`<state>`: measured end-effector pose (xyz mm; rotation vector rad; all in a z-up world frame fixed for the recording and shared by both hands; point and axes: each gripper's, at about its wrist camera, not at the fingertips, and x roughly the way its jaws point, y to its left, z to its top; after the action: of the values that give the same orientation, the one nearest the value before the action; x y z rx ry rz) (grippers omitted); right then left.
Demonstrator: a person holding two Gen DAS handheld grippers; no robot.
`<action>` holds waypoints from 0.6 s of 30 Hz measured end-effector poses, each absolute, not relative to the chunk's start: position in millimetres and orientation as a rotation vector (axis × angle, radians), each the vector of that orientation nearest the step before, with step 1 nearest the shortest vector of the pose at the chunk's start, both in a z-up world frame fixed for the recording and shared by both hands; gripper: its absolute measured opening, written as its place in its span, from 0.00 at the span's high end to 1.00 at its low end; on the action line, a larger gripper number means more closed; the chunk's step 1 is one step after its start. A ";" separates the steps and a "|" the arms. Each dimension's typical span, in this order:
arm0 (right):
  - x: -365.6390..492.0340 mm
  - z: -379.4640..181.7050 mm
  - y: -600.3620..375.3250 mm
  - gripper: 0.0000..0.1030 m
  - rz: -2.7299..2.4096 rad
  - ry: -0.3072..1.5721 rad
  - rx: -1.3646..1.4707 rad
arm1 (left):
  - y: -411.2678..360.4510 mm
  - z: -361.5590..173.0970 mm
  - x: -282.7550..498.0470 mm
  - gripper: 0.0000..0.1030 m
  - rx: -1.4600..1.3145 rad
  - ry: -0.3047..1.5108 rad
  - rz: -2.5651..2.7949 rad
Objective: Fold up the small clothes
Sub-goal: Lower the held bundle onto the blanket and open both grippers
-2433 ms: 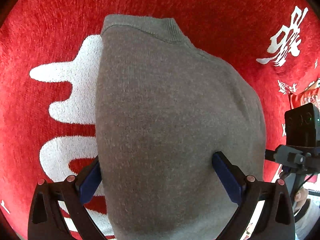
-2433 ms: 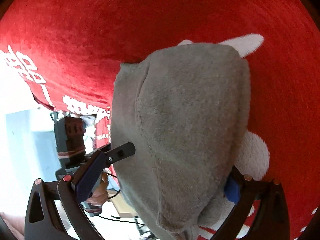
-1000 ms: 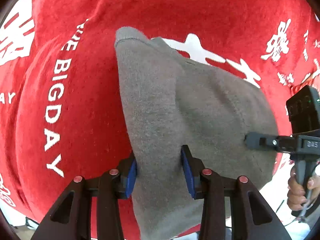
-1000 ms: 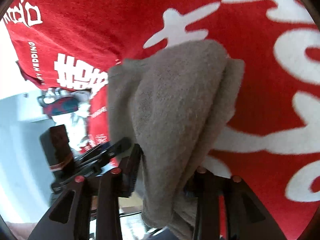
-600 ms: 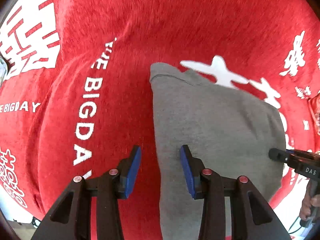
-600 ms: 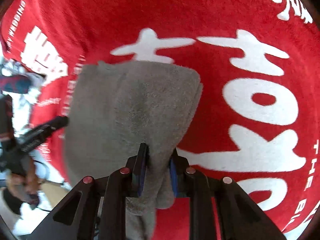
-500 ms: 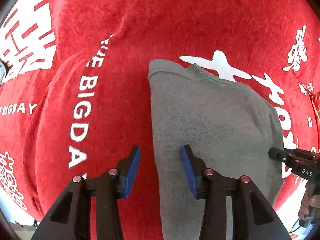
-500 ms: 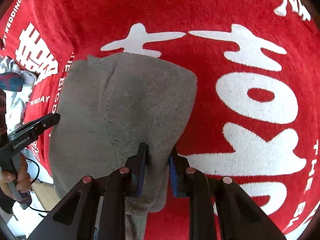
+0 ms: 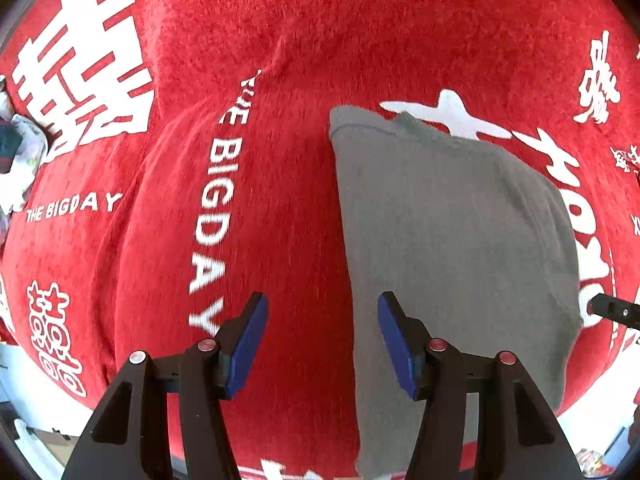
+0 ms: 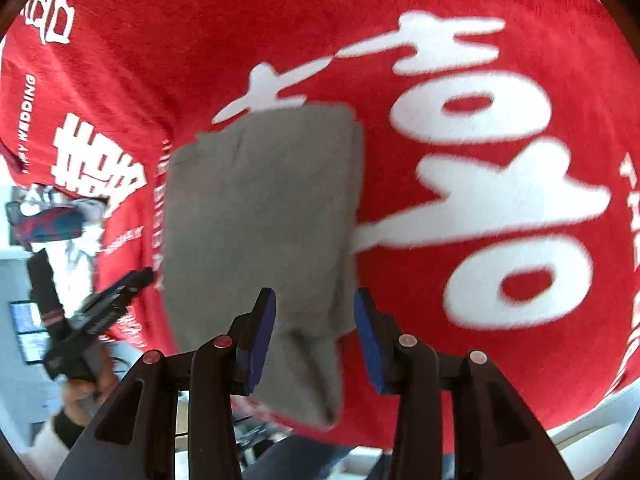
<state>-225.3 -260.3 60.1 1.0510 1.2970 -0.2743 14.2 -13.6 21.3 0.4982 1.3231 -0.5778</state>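
From the left wrist, the left hand-held gripper (image 9: 322,346) hangs over the red cloth (image 9: 280,60) covering the desk, jaws opening and empty; the folded grey garment (image 9: 448,240) lies flat, its edge passing under the right-side pad. Lifting straight up should keep the fold undisturbed. From the right wrist, the right hand-held gripper (image 10: 314,338) is also opening, its pads clear of the garment's near end (image 10: 264,216). Only this view shows the layered right edge and the person's hand (image 10: 86,390); only the left shows the ribbed hem.

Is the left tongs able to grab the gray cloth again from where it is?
Probably yes. The left tongs are opening, empty, over the gray cloth's left edge on the red blanket; nothing covers that edge.
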 end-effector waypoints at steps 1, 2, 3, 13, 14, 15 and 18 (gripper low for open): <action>-225.5 58.4 -252.5 0.56 -0.257 1.309 1.065 | -11.0 22.4 8.7 0.43 0.503 1.327 -0.578; -222.8 55.7 -244.5 0.56 -0.247 1.321 1.062 | -9.9 22.9 5.7 0.43 0.508 1.330 -0.578; -221.5 53.6 -238.5 0.58 -0.241 1.340 1.043 | -8.7 22.4 0.3 0.43 0.518 1.337 -0.577; -220.6 26.5 -215.5 0.89 -0.321 1.442 0.900 | -5.1 21.4 -14.5 0.43 0.544 1.366 -0.548; -220.1 27.0 -214.5 0.89 -0.322 1.447 0.889 | -4.8 22.4 -14.6 0.43 0.542 1.365 -0.547; -219.0 27.5 -214.3 0.88 -0.322 1.451 0.884 | -4.3 23.4 -14.8 0.43 0.538 1.365 -0.544; -216.0 23.2 -214.9 0.86 -0.332 1.456 0.902 | -4.4 25.3 -15.7 0.43 0.551 1.376 -0.527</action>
<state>-216.0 -214.9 23.2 0.9024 1.4562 -0.3316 -15.7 -4.4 25.3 0.5506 1.3757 -0.5267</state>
